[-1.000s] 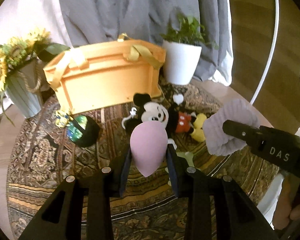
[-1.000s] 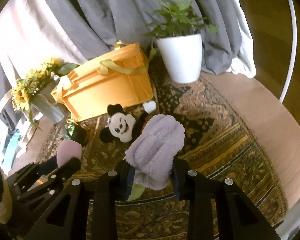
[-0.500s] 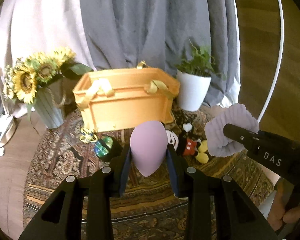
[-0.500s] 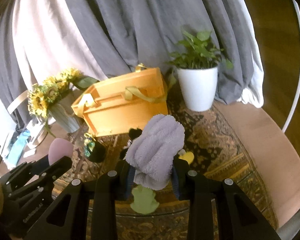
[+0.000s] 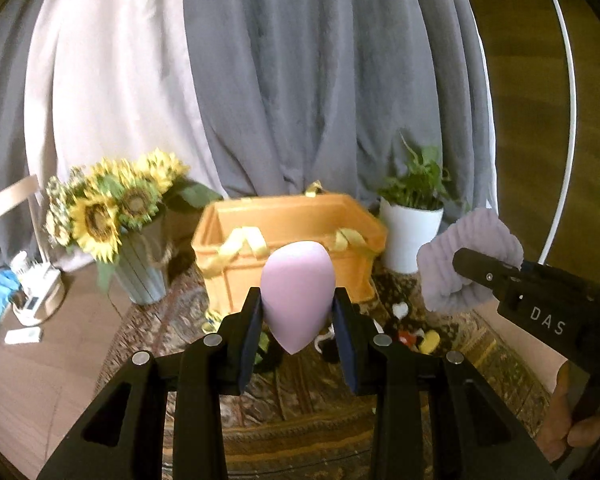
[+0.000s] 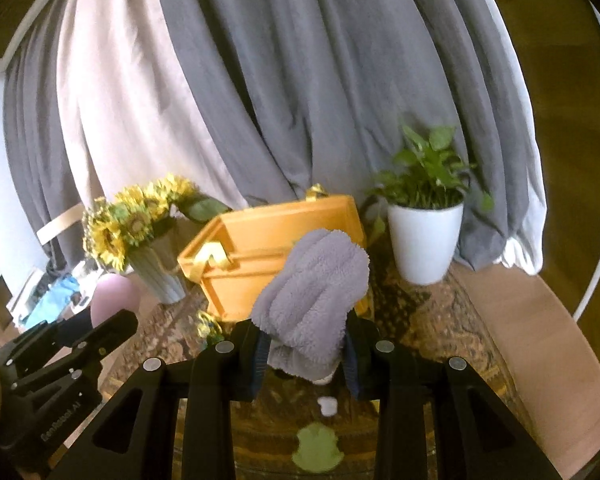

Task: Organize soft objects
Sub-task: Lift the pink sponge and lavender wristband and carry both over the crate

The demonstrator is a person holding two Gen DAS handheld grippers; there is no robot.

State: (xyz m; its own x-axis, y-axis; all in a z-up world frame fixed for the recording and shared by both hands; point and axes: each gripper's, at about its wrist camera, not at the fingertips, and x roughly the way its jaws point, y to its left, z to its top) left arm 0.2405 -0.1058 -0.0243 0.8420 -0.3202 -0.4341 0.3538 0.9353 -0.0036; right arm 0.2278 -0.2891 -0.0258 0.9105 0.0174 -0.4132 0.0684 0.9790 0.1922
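Note:
My left gripper (image 5: 297,316) is shut on a pink egg-shaped sponge (image 5: 297,294) and holds it in the air in front of the orange basket (image 5: 287,216). My right gripper (image 6: 306,340) is shut on a fluffy lilac cloth (image 6: 314,292), also raised before the basket (image 6: 275,232). The right gripper and cloth (image 5: 468,264) show at the right of the left wrist view. The left gripper and sponge (image 6: 111,300) show at the left of the right wrist view. A Mickey Mouse plush (image 5: 416,336) lies on the rug, mostly hidden behind the left fingers.
A sunflower vase (image 5: 139,272) stands left of the basket, a white potted plant (image 5: 412,240) to its right. Grey curtains hang behind. A green frog-shaped item (image 6: 318,454) and a small white item (image 6: 327,404) lie on the patterned rug (image 6: 428,320).
Both grippers have risen and tilted up with their objects; the basket, vase and plant now sit lower in view and the basket's open top shows. The plush has dropped behind the fingers.

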